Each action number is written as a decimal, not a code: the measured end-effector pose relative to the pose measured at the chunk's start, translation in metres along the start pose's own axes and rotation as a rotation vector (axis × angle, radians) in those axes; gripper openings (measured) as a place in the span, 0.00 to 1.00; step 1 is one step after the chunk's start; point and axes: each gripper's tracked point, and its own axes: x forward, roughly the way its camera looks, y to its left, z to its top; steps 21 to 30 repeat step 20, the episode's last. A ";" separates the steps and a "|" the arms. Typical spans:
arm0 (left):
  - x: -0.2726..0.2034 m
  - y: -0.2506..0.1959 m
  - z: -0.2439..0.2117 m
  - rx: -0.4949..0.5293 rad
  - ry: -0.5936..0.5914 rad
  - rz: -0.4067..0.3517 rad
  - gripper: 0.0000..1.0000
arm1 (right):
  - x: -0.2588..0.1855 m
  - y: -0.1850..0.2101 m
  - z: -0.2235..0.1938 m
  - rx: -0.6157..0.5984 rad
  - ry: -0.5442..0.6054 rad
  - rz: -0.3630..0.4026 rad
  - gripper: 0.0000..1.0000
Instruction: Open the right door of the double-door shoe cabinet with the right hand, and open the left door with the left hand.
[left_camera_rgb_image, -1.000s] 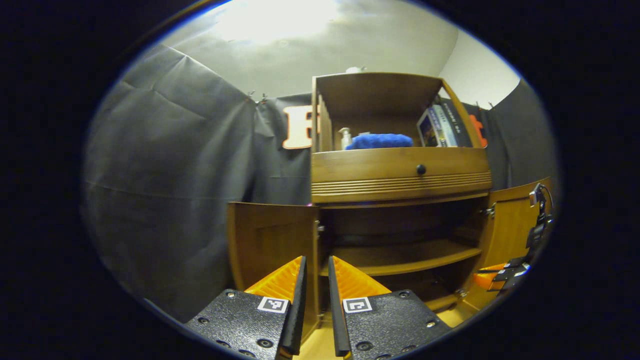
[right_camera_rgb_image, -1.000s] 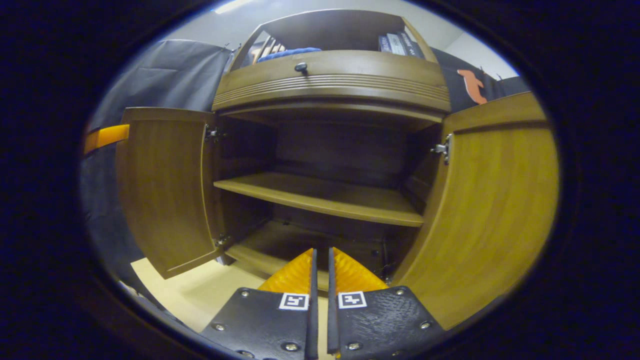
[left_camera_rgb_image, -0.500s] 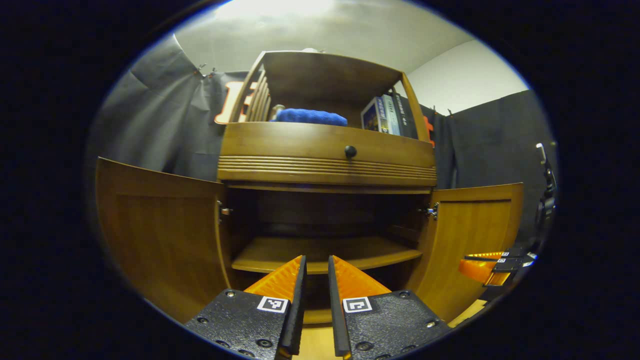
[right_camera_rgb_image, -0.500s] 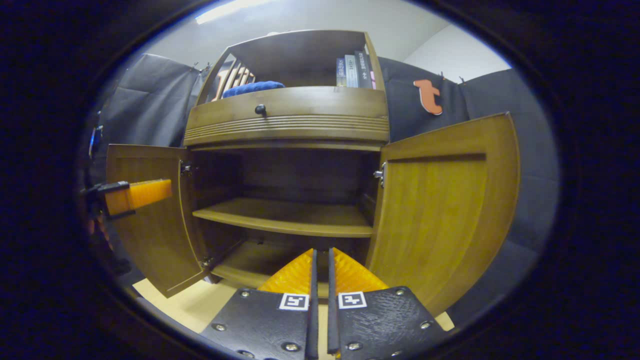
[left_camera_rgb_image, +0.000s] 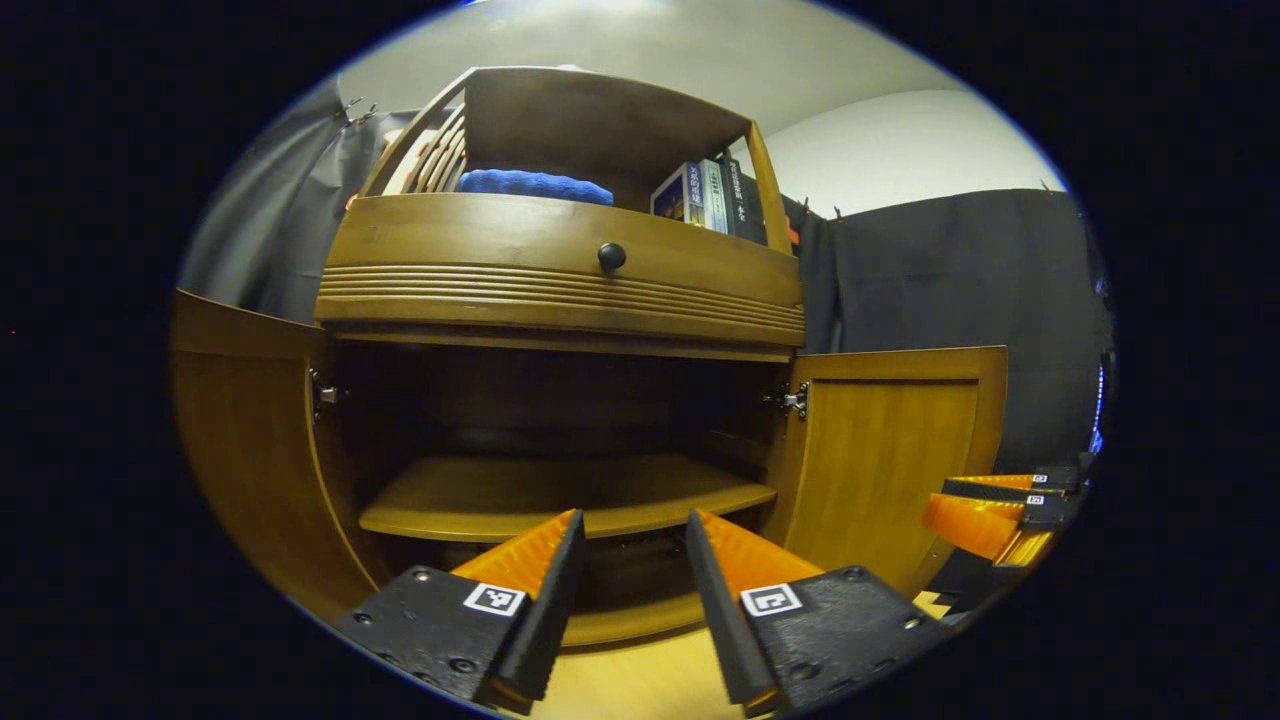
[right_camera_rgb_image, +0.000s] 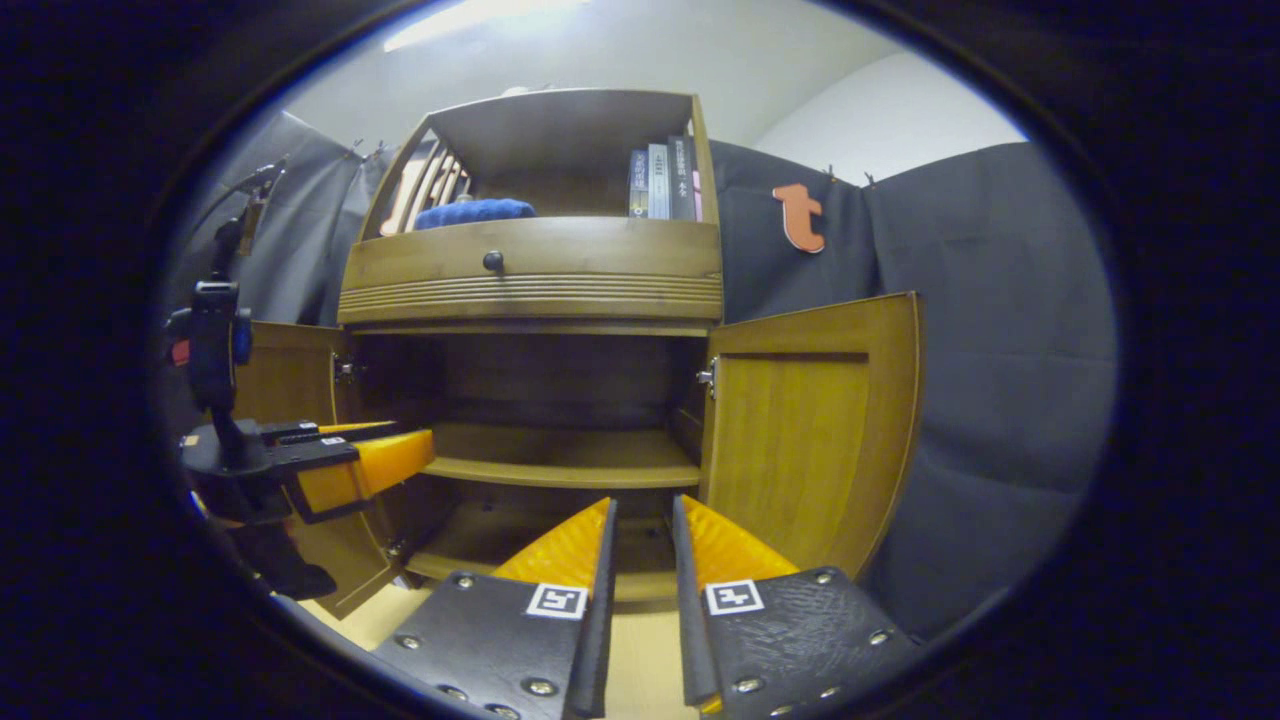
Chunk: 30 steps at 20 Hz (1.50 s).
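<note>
Both doors are standing swung wide on the cabinet (right_camera_rgb_image: 530, 270): left door (left_camera_rgb_image: 250, 440), right door (right_camera_rgb_image: 810, 430). The left gripper (left_camera_rgb_image: 628, 525) is hovering with fingers spread, the right gripper (right_camera_rgb_image: 643, 510) slightly parted, both gripping nothing.

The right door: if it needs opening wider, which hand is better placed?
Probably the right. The right gripper points just beside the right door, with nothing held. The left gripper faces the shelves, nearer the left door.
</note>
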 end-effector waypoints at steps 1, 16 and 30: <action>0.002 -0.002 0.000 0.000 0.000 -0.007 0.68 | -0.001 -0.003 -0.001 -0.005 -0.001 -0.015 0.30; 0.021 0.005 -0.001 0.007 -0.002 -0.036 0.96 | -0.004 0.002 0.006 -0.061 -0.040 -0.068 0.99; 0.024 0.008 0.001 0.019 -0.006 -0.037 0.94 | 0.001 0.005 0.006 -0.068 -0.039 -0.068 0.98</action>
